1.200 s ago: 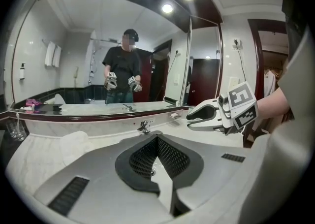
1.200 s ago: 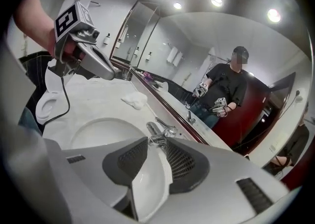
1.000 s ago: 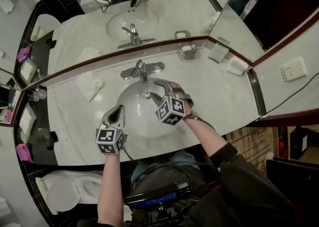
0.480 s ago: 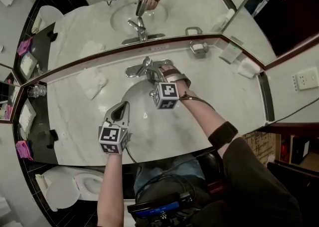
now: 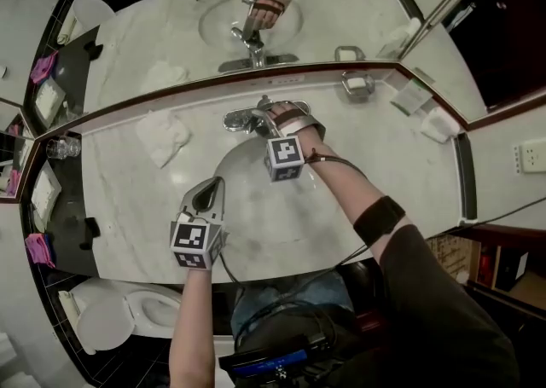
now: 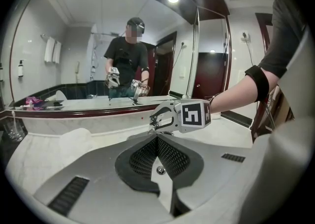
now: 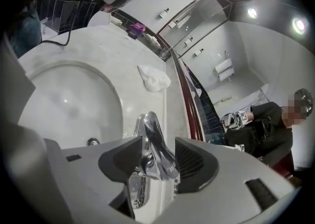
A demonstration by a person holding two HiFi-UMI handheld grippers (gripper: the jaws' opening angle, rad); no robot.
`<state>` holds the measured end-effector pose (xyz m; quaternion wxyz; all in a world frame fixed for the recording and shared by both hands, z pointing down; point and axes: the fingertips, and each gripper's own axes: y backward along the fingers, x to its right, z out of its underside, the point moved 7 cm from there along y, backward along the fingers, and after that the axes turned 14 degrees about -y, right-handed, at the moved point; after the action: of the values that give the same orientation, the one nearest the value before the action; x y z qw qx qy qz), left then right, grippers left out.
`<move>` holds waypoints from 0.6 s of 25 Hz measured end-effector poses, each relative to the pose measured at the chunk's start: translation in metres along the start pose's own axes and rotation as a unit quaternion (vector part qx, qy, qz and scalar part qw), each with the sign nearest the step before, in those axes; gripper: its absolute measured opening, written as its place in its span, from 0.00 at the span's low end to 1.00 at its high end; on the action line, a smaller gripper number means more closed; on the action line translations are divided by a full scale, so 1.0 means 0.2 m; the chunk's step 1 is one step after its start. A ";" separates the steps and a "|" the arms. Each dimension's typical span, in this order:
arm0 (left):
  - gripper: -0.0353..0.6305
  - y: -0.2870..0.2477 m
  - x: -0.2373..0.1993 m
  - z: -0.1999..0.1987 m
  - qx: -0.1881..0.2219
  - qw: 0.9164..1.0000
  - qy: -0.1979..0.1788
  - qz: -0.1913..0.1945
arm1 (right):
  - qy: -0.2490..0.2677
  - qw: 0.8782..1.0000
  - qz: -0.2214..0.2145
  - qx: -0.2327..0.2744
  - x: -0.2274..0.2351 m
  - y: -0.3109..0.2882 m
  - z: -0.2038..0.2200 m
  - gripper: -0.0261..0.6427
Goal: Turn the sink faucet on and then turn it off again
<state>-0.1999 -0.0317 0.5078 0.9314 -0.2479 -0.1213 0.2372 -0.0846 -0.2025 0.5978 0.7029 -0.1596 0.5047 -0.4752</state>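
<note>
Two R tool [image 7: 158, 145] jaws, just closing, flank faucet [image 7: 150, 125]

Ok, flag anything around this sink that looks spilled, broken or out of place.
Only a crumpled white cloth stands out. It lies loose on the counter, left of the faucet in the head view. No spill or damage shows.

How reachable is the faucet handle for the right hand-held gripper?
Likely yes: the right hand-held gripper has its jaws, which just closed slightly, open either side of the faucet handle; nothing blocks.
</note>
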 end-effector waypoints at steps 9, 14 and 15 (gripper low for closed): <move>0.06 0.03 -0.07 0.08 -0.008 1.000 0.015 -0.010 | 0.061 0.997 0.043 0.021 -0.03 -0.08 -0.04 0.19; 0.06 0.02 -0.08 0.10 -0.012 1.000 0.018 -0.007 | 0.055 0.997 0.050 0.028 -0.03 -0.08 -0.04 0.18; 0.06 0.02 -0.08 0.10 -0.012 1.000 0.018 -0.007 | 0.051 0.997 0.049 0.029 -0.03 -0.08 -0.04 0.18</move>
<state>-0.2221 -0.0281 0.5218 0.9321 -0.2625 -0.1091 0.2245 -0.1006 -0.2036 0.6087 0.7034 -0.0898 0.5329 -0.4617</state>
